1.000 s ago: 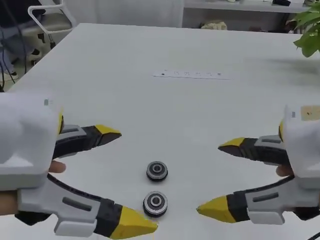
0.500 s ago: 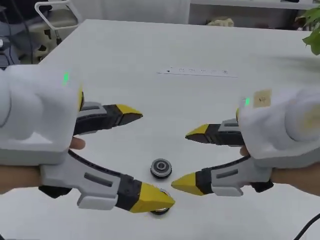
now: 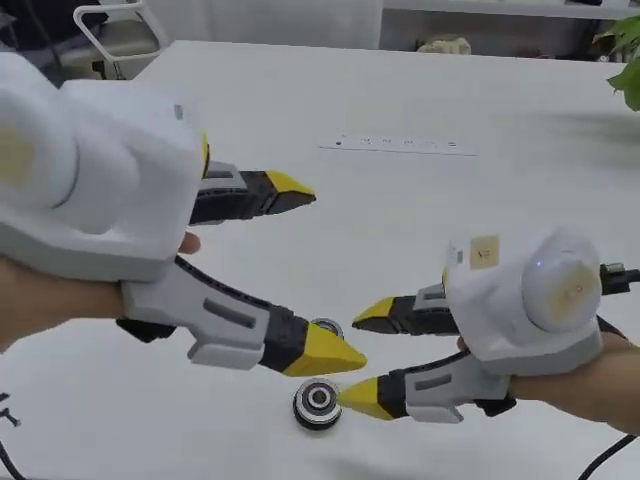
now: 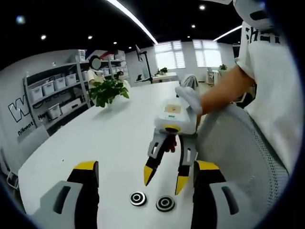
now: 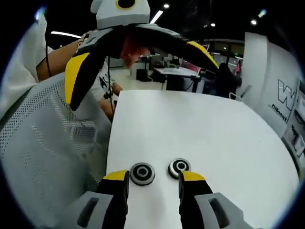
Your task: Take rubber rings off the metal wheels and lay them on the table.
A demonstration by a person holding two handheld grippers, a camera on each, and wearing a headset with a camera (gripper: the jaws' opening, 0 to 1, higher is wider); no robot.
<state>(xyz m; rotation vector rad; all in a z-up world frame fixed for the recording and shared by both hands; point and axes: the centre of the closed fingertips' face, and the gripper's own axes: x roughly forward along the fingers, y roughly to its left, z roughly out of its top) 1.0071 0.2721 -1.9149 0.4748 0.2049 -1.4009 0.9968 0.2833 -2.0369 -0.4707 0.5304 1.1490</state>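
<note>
Two small metal wheels with black rubber rings lie flat on the white table point(image 3: 450, 210). The near wheel point(image 3: 318, 405) is in full sight; the far wheel point(image 3: 326, 325) is partly hidden behind the left gripper's lower jaw. My left gripper point(image 3: 337, 278) hangs open above them. My right gripper point(image 3: 348, 356) is open, its lower tip just beside the near wheel. In the right gripper view both wheels point(image 5: 142, 173) point(image 5: 179, 167) sit just ahead of its open gripper point(image 5: 153, 175). In the left gripper view the wheels point(image 4: 138, 198) point(image 4: 165, 203) lie below the right gripper point(image 4: 164, 180).
A flush socket strip point(image 3: 395, 145) is set in the table farther back. A plant point(image 3: 625, 60) stands at the far right, a chair point(image 3: 105, 30) at the far left. A mesh chair back point(image 5: 43, 143) and the person's torso point(image 4: 267, 90) are close by.
Both grippers have closed in on the wheels. The right gripper dropped and moved left until its tips reached the wheels; the left one rose over them. The wheels have not moved.
</note>
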